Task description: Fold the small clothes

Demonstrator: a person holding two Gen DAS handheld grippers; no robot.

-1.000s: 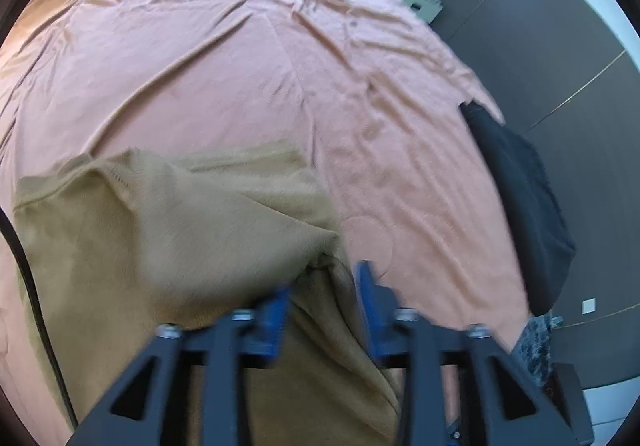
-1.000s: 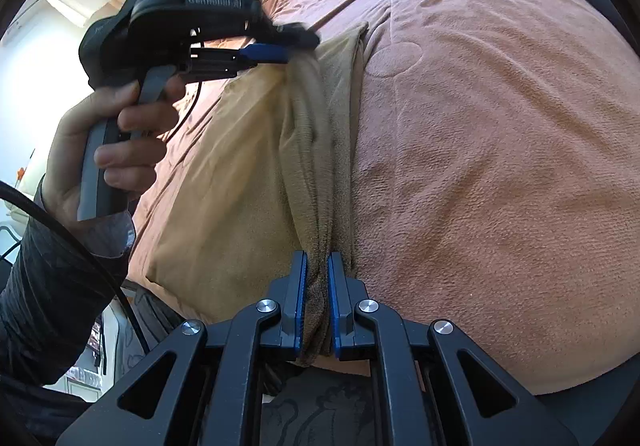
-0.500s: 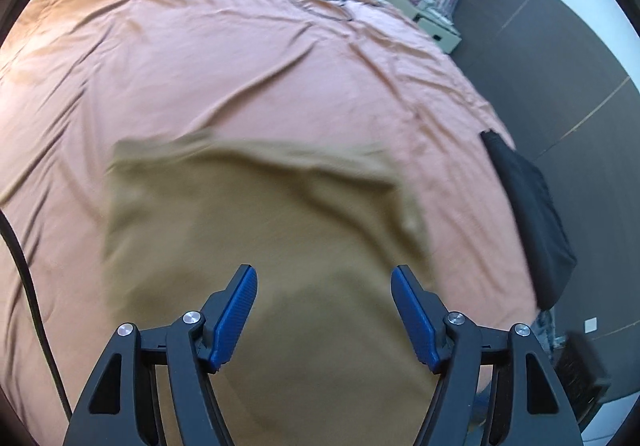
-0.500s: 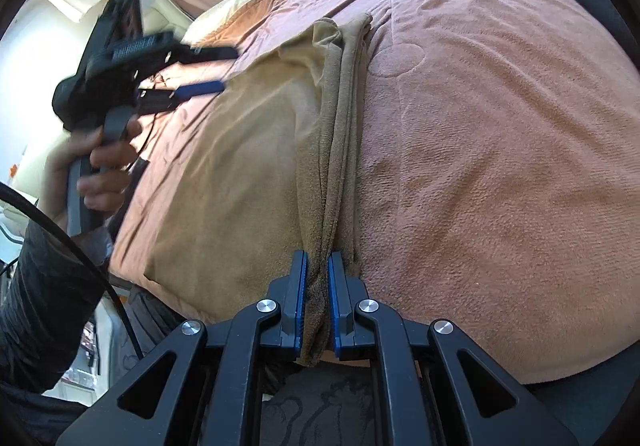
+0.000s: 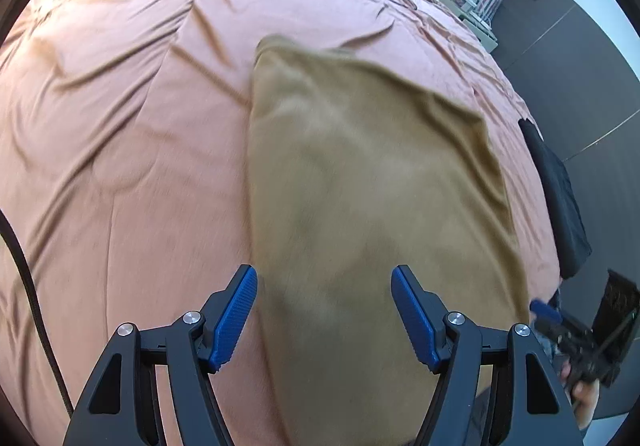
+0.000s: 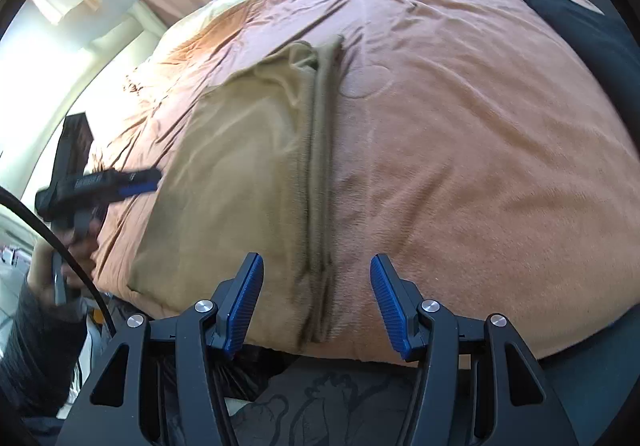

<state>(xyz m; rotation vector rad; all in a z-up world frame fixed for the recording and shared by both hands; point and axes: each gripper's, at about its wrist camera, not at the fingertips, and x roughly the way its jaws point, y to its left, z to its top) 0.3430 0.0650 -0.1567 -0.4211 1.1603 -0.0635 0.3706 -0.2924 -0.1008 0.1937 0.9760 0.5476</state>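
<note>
From the left wrist, the left gripper (image 5: 324,310) stands wide with nothing between its blue pads. A second ago it was closed on a bunched corner of the tan garment (image 5: 372,181); now that garment lies spread on the orange bedspread (image 5: 128,117), beneath and ahead of the gripper, and the view has swung so the garment sits to the right of centre. A dark piece of clothing (image 5: 560,201) lies at the bed's right edge. The right gripper (image 5: 560,322), blurred, shows at the lower right, past the garment's near corner.

From the right wrist, the right gripper (image 6: 316,302) is opening: a second ago its pads pinched the garment's folded edge (image 6: 320,173), and now they stand apart on either side of it without pressing it. The tan garment (image 6: 240,173) lies flat on the bedspread (image 6: 460,149), its folded edge running away from the gripper. The left gripper (image 6: 136,181), earlier raised at the garment's far corner, is now lower at its left side, blurred, held by a hand (image 6: 64,258).
</note>
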